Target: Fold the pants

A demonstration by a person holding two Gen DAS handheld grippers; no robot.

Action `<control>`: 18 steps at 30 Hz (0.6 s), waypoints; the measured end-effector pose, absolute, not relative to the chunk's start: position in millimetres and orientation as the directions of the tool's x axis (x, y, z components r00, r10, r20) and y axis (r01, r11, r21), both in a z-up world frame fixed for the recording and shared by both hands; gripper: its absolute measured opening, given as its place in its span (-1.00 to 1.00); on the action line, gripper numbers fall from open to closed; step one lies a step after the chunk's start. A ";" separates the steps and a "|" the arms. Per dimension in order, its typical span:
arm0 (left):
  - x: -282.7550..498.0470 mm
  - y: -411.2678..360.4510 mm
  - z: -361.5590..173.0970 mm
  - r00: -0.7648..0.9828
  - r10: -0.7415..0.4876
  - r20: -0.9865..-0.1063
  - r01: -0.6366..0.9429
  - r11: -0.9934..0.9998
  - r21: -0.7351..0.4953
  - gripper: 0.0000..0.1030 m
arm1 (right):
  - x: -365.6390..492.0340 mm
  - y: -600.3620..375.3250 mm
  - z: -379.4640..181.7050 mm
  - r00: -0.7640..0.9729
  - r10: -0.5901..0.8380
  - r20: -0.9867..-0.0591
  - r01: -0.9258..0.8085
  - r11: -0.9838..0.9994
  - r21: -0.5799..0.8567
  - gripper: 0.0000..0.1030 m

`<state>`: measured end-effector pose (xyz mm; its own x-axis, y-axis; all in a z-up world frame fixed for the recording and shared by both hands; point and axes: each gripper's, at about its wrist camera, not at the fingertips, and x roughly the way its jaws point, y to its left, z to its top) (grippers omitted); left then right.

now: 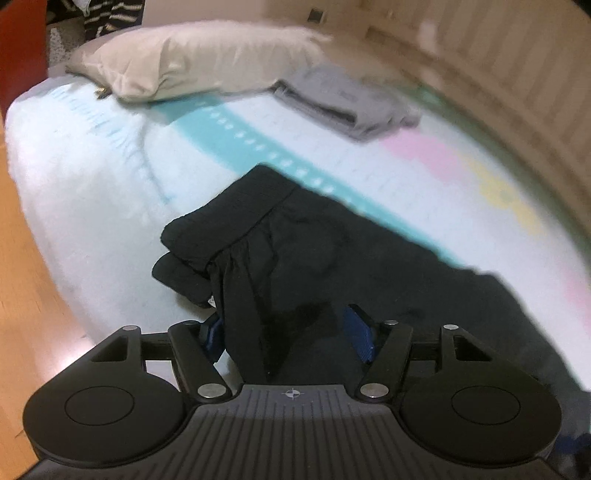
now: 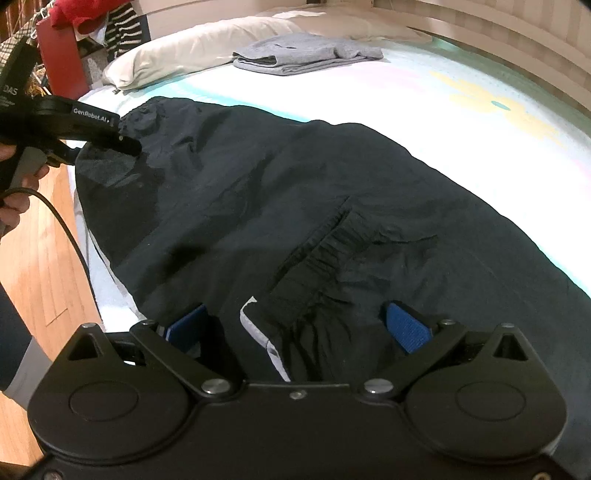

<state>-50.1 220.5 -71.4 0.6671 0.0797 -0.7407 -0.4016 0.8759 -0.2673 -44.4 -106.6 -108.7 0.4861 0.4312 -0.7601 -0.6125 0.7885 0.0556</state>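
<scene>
Black pants (image 1: 332,251) (image 2: 258,177) lie spread across the pastel bed sheet (image 1: 92,177). My left gripper (image 1: 286,332) stands open at their left end. A ridge of black cloth rises between its blue pads (image 1: 212,334), and I see no squeeze on it. That end has a gathered elastic band (image 1: 229,225). In the right wrist view the left gripper (image 2: 125,144) shows at that same end, held by a hand (image 2: 22,181). My right gripper (image 2: 297,326) is open and wide. A gathered elastic band (image 2: 325,251) with pale lining lies between its fingers.
A beige pillow (image 1: 192,59) (image 2: 192,48) and a folded grey garment (image 1: 343,99) (image 2: 303,53) lie at the far end of the bed. Wood floor (image 1: 29,258) runs along the left edge. A slatted wooden bed frame (image 1: 517,74) curves along the right. Red and striped clothes (image 2: 110,29) hang beyond the pillow.
</scene>
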 end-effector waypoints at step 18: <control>-53.6 178.8 -34.9 0.703 0.207 -0.680 -0.300 0.954 -0.019 -0.74 | -39.6 -151.7 -83.2 0.542 0.549 -0.636 -0.515 0.815 0.266 1.00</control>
